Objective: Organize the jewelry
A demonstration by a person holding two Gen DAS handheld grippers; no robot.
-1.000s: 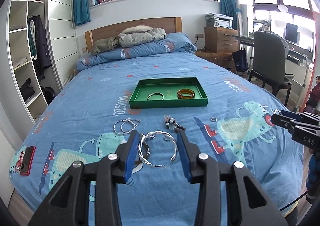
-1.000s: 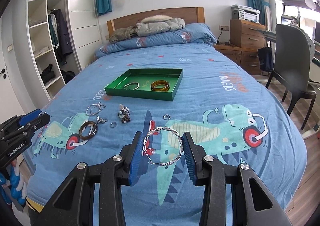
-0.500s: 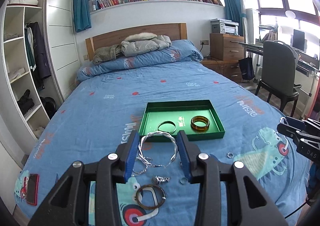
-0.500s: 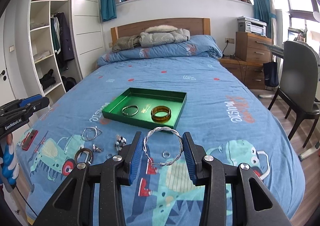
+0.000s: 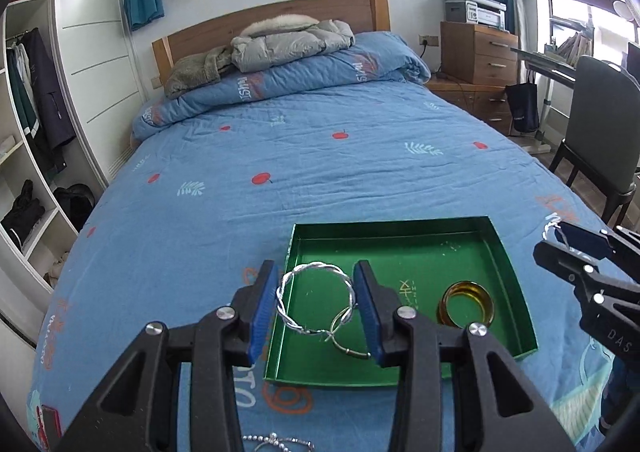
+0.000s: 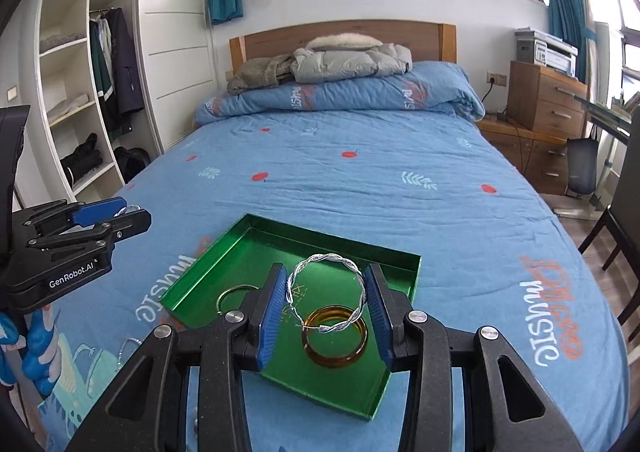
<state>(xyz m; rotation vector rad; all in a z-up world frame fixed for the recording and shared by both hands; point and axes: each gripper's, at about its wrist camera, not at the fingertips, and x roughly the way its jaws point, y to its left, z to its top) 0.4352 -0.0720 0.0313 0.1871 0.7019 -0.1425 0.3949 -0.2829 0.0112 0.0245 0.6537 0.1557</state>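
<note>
A green tray (image 5: 400, 248) (image 6: 248, 252) lies on the blue bedspread. In it are an amber bangle (image 5: 466, 322) (image 6: 334, 362) and a thin silver bangle (image 5: 350, 352) (image 6: 234, 288). My left gripper (image 5: 315, 284) is shut on a twisted silver bangle (image 5: 320, 265) and holds it over the tray's near left part. My right gripper (image 6: 327, 284) is shut on a second twisted silver bangle (image 6: 325, 258), which hangs above the amber one. Each gripper also shows at the edge of the other's view, the right gripper (image 5: 576, 252) and the left gripper (image 6: 100, 220).
A beaded silver chain (image 5: 276, 444) (image 6: 128, 348) lies on the bedspread in front of the tray. A folded duvet with jackets (image 5: 280, 48) fills the head of the bed. Wardrobe shelves (image 6: 68, 104) stand at the left, a chair (image 5: 600, 132) and drawers at the right.
Both grippers have travelled forward over the bed with their twisted bangles, from above the loose jewelry to above the tray. The loose pieces have slipped below the frame.
</note>
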